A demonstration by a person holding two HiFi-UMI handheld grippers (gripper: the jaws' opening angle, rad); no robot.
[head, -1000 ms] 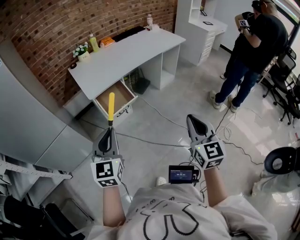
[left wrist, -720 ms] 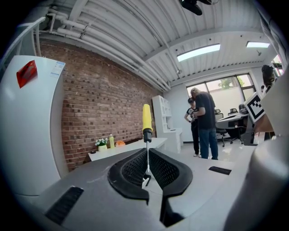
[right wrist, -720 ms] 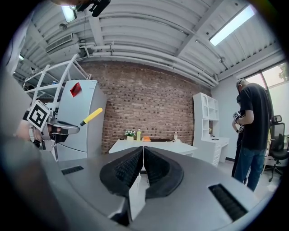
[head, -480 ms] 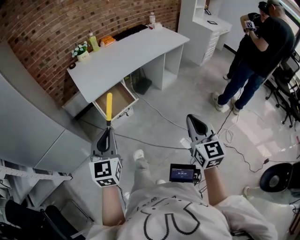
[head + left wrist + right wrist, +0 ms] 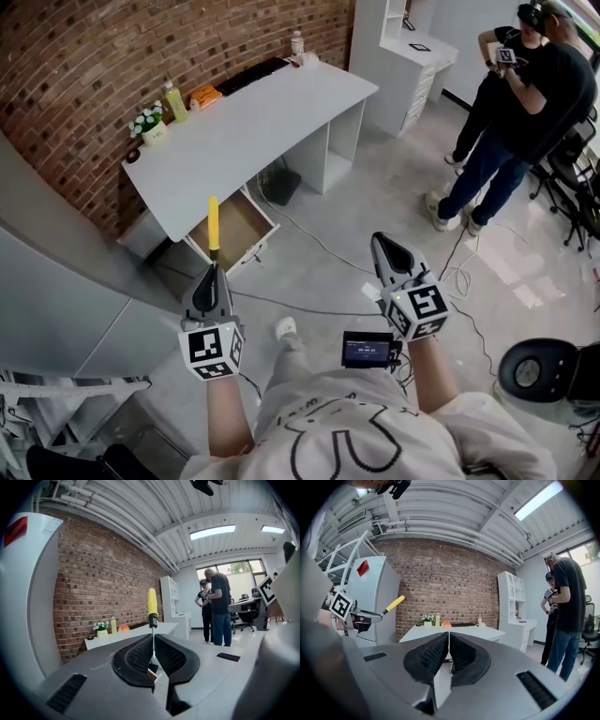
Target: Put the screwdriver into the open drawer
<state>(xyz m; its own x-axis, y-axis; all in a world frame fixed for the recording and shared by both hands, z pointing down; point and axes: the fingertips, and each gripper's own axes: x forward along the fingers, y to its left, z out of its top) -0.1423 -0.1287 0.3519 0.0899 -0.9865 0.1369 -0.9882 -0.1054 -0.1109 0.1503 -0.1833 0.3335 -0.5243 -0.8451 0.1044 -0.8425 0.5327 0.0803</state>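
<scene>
Head view shows the white desk (image 5: 244, 122) ahead of both claws and well apart from them; under its near edge, ahead of the left claw (image 5: 213, 270) and lower, the drawer (image 5: 242, 214) stands pulled out with its wooden floor bare; the right claw (image 5: 379, 240) hangs off to the side, its jaws pressed together on nothing, as the right gripper view confirms; the left claw is clenched on the screwdriver (image 5: 213, 223), which stands straight out beyond its tips, the yellow handle farthest from the claw and overlapping the drawer in this view, though it is in the air and not yet inside.

Left gripper view shows the jaws pinching the thin metal shaft near its tip, so the heavier handle rides at the far end; I judge the tool light and stiff, but a smooth round shaft held so low may swivel or slip between the pads if swung fast; a grip closer to the handle's collar would be steadier; it is not fragile, so laying it flat in the drawer from close above should do.
</scene>
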